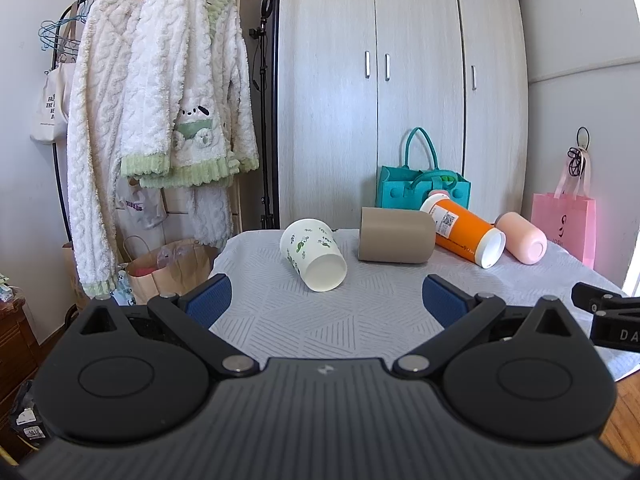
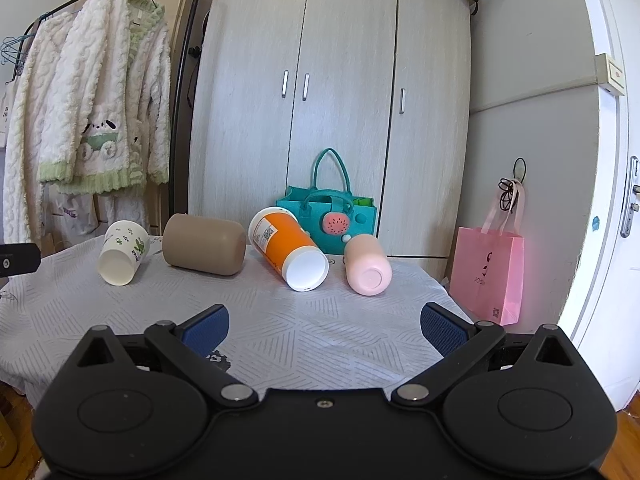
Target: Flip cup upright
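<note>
Currently I see four cups lying on their sides in a row across the counter (image 2: 320, 332): white cup (image 2: 122, 252), brown cup (image 2: 204, 245), orange cup (image 2: 286, 254), pink cup (image 2: 367, 265). Left gripper (image 1: 326, 302) and right gripper (image 2: 324, 326) hover near the counter's front edge, jaws apart, holding nothing.

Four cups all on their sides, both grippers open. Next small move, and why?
Probably ease the left hand-held gripper forward toward the white leaf-print cup: it is open, holds nothing, and that cup lies nearest ahead, on its side, apart from the tan cup.
</note>
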Demonstrator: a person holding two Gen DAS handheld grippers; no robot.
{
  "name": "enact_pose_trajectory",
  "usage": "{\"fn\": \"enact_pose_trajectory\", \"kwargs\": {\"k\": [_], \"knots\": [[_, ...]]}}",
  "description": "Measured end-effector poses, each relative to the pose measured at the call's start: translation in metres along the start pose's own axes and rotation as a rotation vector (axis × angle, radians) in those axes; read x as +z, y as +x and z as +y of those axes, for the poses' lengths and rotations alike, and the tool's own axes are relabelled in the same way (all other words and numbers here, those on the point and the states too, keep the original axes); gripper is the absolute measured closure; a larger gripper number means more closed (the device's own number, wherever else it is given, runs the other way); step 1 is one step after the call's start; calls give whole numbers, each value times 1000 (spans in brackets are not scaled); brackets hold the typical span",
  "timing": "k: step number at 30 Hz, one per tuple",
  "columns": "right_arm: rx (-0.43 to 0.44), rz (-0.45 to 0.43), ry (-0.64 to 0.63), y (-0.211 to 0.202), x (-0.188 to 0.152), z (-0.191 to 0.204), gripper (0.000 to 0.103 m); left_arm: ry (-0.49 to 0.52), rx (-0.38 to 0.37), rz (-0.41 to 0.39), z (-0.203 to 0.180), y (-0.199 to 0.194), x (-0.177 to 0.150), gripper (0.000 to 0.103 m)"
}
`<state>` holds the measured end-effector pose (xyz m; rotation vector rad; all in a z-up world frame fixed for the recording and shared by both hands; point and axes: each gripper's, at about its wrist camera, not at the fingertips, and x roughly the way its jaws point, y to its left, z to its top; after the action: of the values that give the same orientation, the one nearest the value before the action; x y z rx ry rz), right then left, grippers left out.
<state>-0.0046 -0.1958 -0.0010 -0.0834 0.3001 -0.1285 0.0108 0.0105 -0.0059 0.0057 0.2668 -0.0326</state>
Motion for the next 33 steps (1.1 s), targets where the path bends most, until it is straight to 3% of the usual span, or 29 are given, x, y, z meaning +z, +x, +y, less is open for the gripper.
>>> {"fn": "enact_pose_trajectory", "kwargs": {"k": [6, 10, 13, 16, 20, 23, 33], "knots": [[105, 44, 84, 4, 7, -6, 0, 9, 20, 60, 7, 7, 7, 0], [176, 64, 71, 12, 20, -2, 0, -14, 20, 90, 21, 13, 20, 0], [287, 71, 55, 22, 33, 1, 0, -7, 53, 84, 31, 17, 30, 0], [407, 133, 105, 43, 41, 3, 0, -19, 70, 86, 43, 25, 40, 0], [547, 210, 126, 66, 51, 19, 0, -109, -21, 130, 64, 39, 48, 0], [614, 268, 79, 77, 60, 36, 0, -99, -34, 132, 69, 46, 49, 0], [757, 419, -93, 117, 86, 96, 0, -149, -134, 181, 95, 84, 52, 0]]}}
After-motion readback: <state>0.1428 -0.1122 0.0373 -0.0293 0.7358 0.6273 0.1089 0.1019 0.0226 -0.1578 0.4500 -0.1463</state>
